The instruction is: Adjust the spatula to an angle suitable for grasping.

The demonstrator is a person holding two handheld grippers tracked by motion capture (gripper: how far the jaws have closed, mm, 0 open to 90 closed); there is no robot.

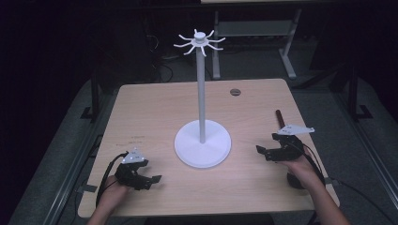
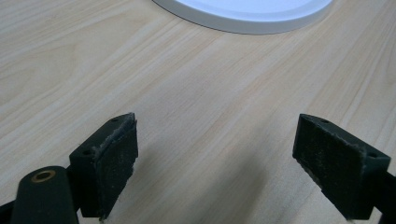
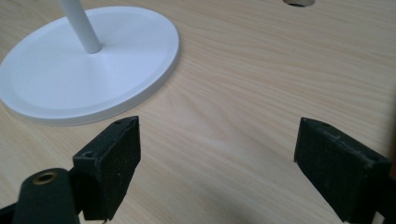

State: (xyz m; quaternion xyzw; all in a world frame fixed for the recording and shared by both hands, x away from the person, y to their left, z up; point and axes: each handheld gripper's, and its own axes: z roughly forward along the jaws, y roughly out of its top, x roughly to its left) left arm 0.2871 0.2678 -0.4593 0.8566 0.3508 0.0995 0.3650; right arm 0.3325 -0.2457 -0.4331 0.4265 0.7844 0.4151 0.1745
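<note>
A white stand [image 1: 202, 93] rises from the middle of the wooden table [image 1: 155, 108], with a round base [image 1: 202, 143] and a ring of curved hooks [image 1: 200, 41] at its top. My left gripper [image 1: 150, 180] rests low at the front left, jaws wide apart over bare wood, and the rim of the base [image 2: 243, 16] lies ahead of it. On the right, my right gripper [image 1: 264, 151] is open too, pointing toward the base [image 3: 88, 74] and pole [image 3: 81, 25]. Nothing sits between either pair of pads.
A dark red stick [image 1: 280, 118] lies near the table's right edge behind my right gripper. A round cable hole [image 1: 235, 92] marks the far side of the table. Dark floor and metal table legs [image 1: 286, 56] lie beyond.
</note>
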